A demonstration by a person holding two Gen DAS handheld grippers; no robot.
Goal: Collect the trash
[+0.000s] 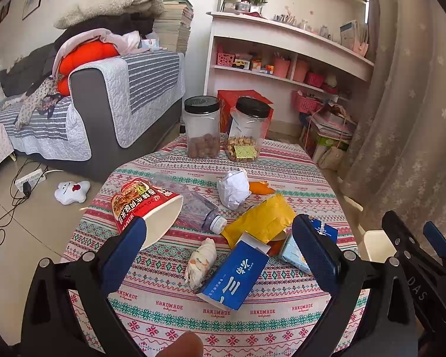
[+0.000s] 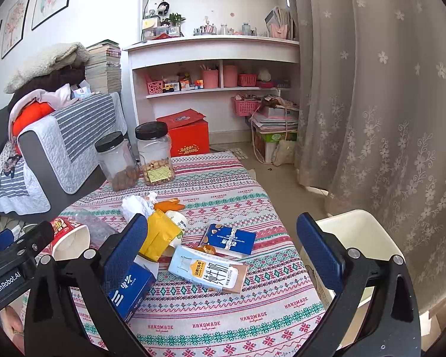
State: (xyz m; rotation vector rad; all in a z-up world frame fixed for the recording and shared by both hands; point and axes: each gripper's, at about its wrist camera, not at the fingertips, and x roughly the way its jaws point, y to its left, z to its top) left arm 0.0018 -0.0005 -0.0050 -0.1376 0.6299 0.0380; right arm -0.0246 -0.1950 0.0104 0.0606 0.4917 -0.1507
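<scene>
Both the left gripper (image 1: 220, 255) and right gripper (image 2: 223, 255) are held wide open and empty, so the blue box (image 1: 235, 276) could be knocked off the desk (image 1: 282, 318).

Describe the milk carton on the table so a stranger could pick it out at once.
Start at the table's patterned cloth, on the side nearest the cream bin. There, the milk carton lies flat on its side, just in front of a flat dark-blue packet. It alone is pale blue and white with big black characters and a brown end.
</scene>
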